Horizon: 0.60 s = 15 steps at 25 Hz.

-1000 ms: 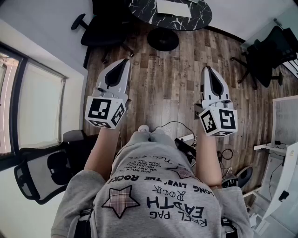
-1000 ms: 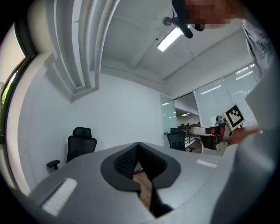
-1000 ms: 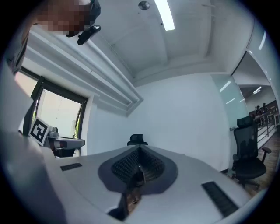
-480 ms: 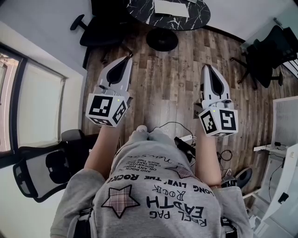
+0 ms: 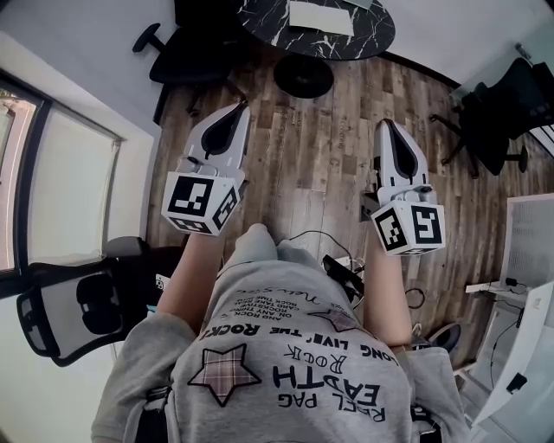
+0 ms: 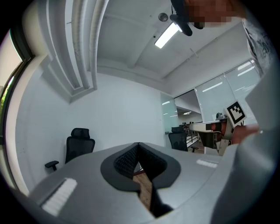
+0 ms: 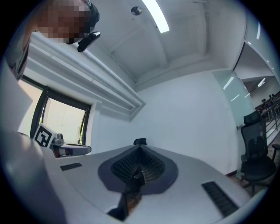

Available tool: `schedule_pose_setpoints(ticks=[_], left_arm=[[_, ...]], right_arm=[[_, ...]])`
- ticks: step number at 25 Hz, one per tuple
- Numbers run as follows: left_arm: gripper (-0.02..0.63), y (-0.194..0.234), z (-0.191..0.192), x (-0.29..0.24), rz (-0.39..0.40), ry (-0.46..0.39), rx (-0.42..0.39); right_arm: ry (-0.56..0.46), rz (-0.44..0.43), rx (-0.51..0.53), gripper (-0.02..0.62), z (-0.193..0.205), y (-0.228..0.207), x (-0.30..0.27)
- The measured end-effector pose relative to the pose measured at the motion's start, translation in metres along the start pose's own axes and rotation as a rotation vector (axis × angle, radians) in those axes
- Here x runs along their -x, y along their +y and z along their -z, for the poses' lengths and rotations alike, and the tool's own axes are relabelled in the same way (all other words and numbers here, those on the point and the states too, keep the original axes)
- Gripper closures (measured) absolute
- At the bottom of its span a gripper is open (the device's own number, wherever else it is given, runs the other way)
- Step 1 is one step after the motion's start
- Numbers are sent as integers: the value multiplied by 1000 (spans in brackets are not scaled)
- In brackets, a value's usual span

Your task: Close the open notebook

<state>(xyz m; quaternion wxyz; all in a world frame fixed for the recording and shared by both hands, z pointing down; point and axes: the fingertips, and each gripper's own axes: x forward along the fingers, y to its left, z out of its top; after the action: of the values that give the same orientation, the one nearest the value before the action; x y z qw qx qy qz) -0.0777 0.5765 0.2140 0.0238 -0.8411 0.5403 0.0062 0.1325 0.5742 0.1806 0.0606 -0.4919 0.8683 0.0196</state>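
A white open notebook (image 5: pixel 320 17) lies on the round black marble table (image 5: pixel 264 22) at the far top of the head view, well ahead of both grippers. My left gripper (image 5: pixel 239 109) is held level over the wooden floor, jaws shut with nothing between them. My right gripper (image 5: pixel 387 125) is beside it, also shut and empty. In the left gripper view the left gripper (image 6: pixel 138 144) has its pads meeting against a white wall. In the right gripper view the right gripper (image 7: pixel 140 147) shows its pads closed too. Neither gripper view shows the notebook.
A black office chair (image 5: pixel 186 60) stands left of the table and more chairs (image 5: pixel 498 112) stand at the right. A mesh chair (image 5: pixel 69 316) is behind my left side by the window (image 5: pixel 52 190). Cables (image 5: pixel 342 268) lie on the floor near my feet.
Both grippers have drifted a little forward towards the table, still shut. The person's leg has stepped forward beneath them.
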Motion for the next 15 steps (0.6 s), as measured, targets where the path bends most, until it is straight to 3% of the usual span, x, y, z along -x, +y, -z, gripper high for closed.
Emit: schedule_pose_setpoints(ticks=[15], left_arm=[[598,63,9,-89,34,-15,23]], right_arm=[[3,12,6,583,13,-31,-92]])
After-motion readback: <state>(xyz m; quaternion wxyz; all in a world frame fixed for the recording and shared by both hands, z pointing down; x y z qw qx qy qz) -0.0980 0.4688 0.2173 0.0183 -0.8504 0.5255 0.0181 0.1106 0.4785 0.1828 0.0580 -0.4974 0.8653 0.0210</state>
